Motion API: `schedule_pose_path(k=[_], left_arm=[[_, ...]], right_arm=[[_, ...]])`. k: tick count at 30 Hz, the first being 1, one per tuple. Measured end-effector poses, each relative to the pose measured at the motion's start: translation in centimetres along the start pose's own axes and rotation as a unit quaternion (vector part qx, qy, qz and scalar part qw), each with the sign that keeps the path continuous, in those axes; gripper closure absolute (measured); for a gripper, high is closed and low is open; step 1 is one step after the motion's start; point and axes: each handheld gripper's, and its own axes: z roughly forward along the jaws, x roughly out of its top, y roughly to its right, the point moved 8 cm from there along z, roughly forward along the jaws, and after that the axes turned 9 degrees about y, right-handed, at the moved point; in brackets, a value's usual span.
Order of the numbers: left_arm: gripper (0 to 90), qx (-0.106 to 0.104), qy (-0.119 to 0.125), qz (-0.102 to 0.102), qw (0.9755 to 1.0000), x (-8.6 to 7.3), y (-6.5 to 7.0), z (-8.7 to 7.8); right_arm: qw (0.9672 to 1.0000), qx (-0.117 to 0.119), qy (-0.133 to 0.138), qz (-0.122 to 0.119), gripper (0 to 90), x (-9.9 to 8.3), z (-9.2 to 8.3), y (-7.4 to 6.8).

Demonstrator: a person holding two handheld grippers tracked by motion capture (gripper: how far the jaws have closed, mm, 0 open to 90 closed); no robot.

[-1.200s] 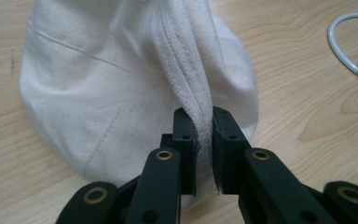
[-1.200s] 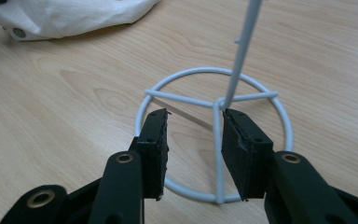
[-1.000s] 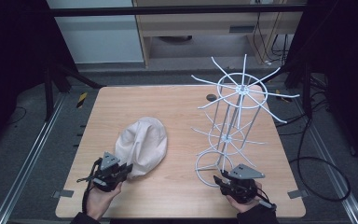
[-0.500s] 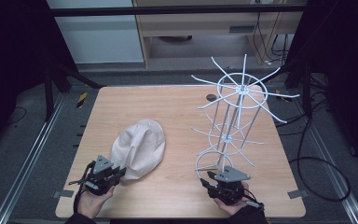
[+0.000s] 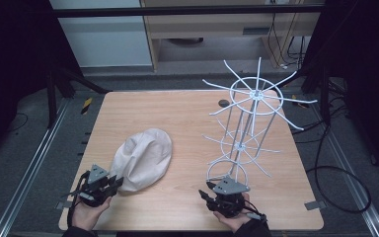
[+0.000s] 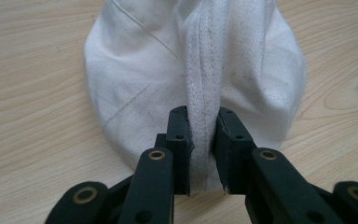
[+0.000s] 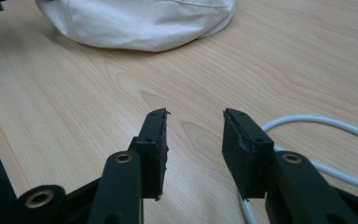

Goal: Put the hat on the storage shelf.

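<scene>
We logged a wooden table (image 5: 177, 113) under the right gripper (image 5: 206, 196), a small dark disc (image 5: 223, 103) far ahead of it, a black cable (image 5: 317, 143) on the floor to its right, and a yellow-black strip (image 5: 86, 105) far ahead of the left gripper (image 5: 118, 183).

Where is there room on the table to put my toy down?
Bare wood lies behind the white cap, up to the table's far edge, and between cap and wire rack. It is crowded at the right around the rack's base.
</scene>
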Motion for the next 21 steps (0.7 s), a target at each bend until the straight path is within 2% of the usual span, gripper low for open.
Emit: schedule_pose_path(k=[4,5,6,7,8,9,10,12,13,16,17,21], left_arm=[[71.3,0.008,0.003,-0.006,0.9999,-0.1,-0.6,-0.1],[65.5,0.006,0.005,-0.005,1.0000,-0.1,-0.6,-0.1],[65.5,0.007,0.012,-0.005,0.9999,0.1,-0.6,-0.2],[61.5,0.005,0.019,-0.003,0.9998,0.3,-0.5,-0.3],[51.3,0.003,0.036,0.004,0.9993,1.1,-0.2,-0.6],[46.9,0.003,0.036,0.004,0.9993,1.1,-0.2,-0.6],[46.9,0.005,0.043,0.006,0.9990,1.5,-0.1,-0.7],[40.2,0.000,0.062,0.002,0.9981,3.4,0.2,-1.0],[39.1,0.000,0.062,0.002,0.9981,3.4,0.2,-1.0],[36.2,-0.008,0.071,0.010,0.9974,5.7,0.8,-0.7],[35.8,-0.008,0.071,0.010,0.9974,5.7,0.8,-0.7],[35.3,-0.009,0.073,0.011,0.9972,7.8,1.4,0.9]], right_arm=[[1.0000,-0.003,-0.002,-0.002,60.1,-0.2,0.0,0.1],[1.0000,-0.006,-0.001,0.000,59.7,-0.3,-0.2,0.4],[1.0000,-0.006,-0.001,0.000,59.7,-0.3,-0.2,0.4],[1.0000,-0.008,-0.002,0.004,59.6,-0.3,-0.3,0.5],[0.9999,-0.012,0.001,0.003,59.2,-0.3,-0.6,0.7],[0.9999,-0.012,0.001,0.003,59.2,-0.3,-0.6,0.7],[0.9999,-0.014,0.001,0.001,58.9,-0.4,-0.8,0.9],[0.9997,-0.024,0.000,0.006,58.4,-0.7,-1.4,1.5],[0.9996,-0.028,-0.001,0.006,58.2,-0.8,-1.6,1.7],[0.9992,-0.037,0.001,0.014,57.6,-0.9,-2.4,2.4],[0.9992,-0.037,0.001,0.014,57.6,-0.9,-2.4,2.4],[0.9985,-0.051,0.001,0.019,56.9,-1.3,-3.3,3.4]])
